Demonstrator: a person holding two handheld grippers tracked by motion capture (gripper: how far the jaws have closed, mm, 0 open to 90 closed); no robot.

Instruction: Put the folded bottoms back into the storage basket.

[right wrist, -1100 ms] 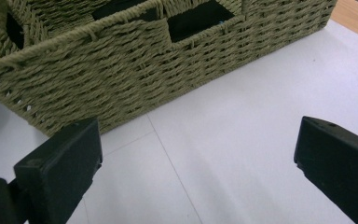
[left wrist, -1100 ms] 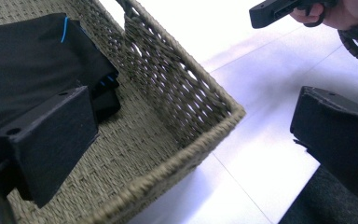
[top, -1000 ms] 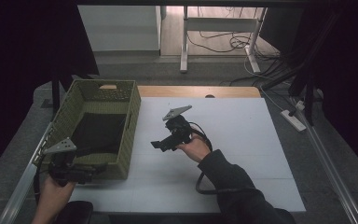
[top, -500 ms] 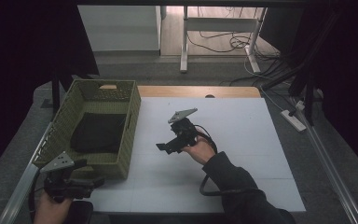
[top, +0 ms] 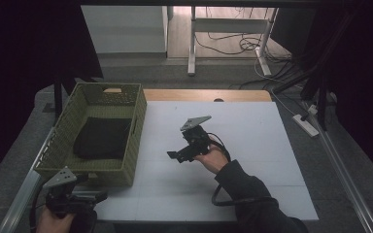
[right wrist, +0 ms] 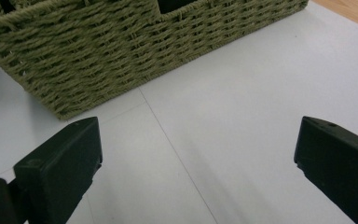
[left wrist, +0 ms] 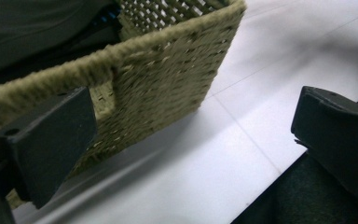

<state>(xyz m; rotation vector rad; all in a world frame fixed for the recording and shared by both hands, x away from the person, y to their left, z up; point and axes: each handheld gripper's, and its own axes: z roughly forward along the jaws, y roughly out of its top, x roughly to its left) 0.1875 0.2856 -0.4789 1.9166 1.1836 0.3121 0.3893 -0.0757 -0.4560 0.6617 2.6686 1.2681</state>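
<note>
White table [top: 252, 145], woven basket [top: 126, 160] just beyond left gripper [top: 97, 196], jaws apart.

Both hand-held grippers [top: 175, 155] [top: 94, 196] wide open.

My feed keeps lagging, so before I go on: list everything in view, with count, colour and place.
woven basket: one, olive green, left part of the table.
folded cloth: one, black, inside the woven basket.
table: one, white top with a wooden far edge.
power strip: one, white, on the floor right of the table.
desk frame: one, white, on the floor beyond the table.
left gripper: one, black, fingers open, at the basket's near corner.
right gripper: one, black, fingers open, over mid-table, facing the basket.
</note>
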